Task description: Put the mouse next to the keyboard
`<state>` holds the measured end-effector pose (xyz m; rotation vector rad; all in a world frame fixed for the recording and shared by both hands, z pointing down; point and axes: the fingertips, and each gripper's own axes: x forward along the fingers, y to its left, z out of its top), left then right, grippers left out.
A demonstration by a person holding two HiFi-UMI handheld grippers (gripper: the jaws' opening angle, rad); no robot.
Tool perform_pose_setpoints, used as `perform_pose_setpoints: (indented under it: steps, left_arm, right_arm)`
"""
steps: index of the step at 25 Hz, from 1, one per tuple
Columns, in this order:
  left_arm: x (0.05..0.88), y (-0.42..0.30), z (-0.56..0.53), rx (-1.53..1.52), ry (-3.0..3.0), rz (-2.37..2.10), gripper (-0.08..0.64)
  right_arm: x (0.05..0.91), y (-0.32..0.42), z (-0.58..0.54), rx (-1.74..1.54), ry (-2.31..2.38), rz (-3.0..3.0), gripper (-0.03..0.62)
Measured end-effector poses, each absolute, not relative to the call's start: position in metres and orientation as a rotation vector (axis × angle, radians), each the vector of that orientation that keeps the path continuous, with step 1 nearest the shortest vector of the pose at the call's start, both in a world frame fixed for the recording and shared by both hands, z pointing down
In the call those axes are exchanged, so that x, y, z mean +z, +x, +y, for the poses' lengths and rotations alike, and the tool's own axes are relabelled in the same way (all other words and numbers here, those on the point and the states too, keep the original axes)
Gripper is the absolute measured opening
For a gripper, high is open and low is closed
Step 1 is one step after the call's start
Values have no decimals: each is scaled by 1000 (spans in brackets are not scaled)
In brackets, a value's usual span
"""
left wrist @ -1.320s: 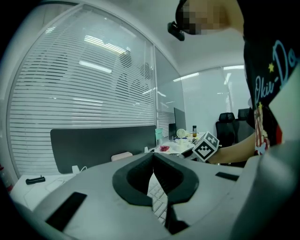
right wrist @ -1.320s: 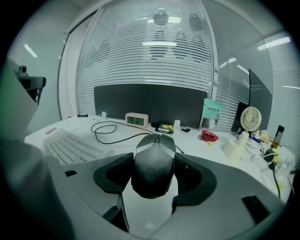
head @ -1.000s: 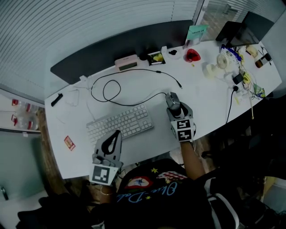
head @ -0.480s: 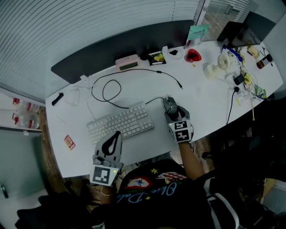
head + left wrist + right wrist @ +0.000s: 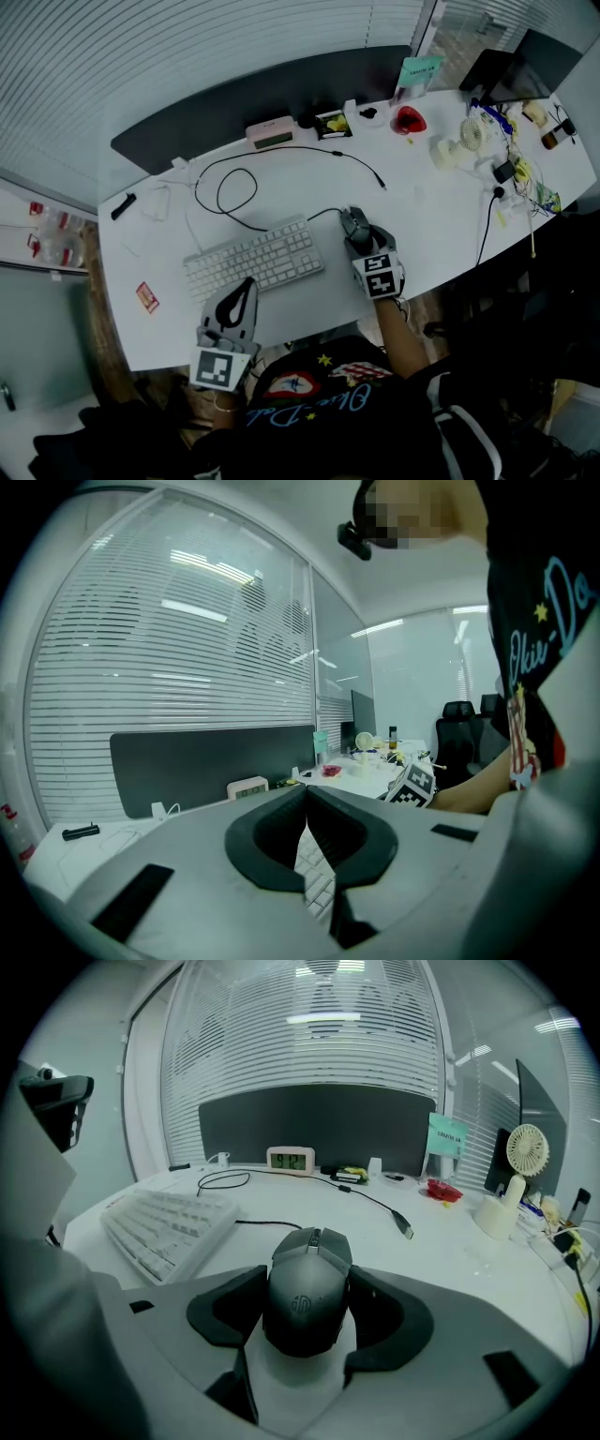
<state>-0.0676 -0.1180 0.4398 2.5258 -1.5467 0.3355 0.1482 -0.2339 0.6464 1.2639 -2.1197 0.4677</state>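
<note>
Jaws of the right hand-held gripper (image 5: 309,1277) press on both sides of the dark grey corded computer mouse (image 5: 304,1305), which lies close beside the right end of the white rectangular keyboard (image 5: 253,260) on the white counter (image 5: 431,202). The forearm (image 5: 398,328) behind it reaches in from the counter's near edge. The left hand-held gripper (image 5: 305,803) is clenched on nothing, jaws meeting at the tips, at the near edge below the keyboard.
</note>
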Motion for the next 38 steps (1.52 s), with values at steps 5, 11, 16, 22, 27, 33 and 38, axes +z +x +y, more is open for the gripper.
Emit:
perform_pose_setpoints:
  steps: [5,11,16,22,27,33,38]
  left_arm:
    - [439,-70,-117,342,2520,-1548,0]
    - [438,-71,-117,331,2524,-1551,0]
    - [438,-70,-117,323,2536,-1546,0]
    - [435,-68,-120,309,2550,-1532,0]
    - [433,-68,-122,295,2571,-1529,0]
    - [431,-67,-124,254,2571,-1517,0]
    - [429,-69,-126,227,2584,-1508,0]
  right_arm:
    - [649,145,-231,475,1237,-2114,265]
    - [652,145,-230,483,1233,-2111,264]
    - [645,143,-231,477,1251,-2131,265]
    - [621,146,-234,498,1304,-2199,265]
    - [587,149,-239,469,1367,-2274,264]
    - [545,147,-237,389,1396,-2352,169]
    - [505,139,-233,331,1411,-2437,93]
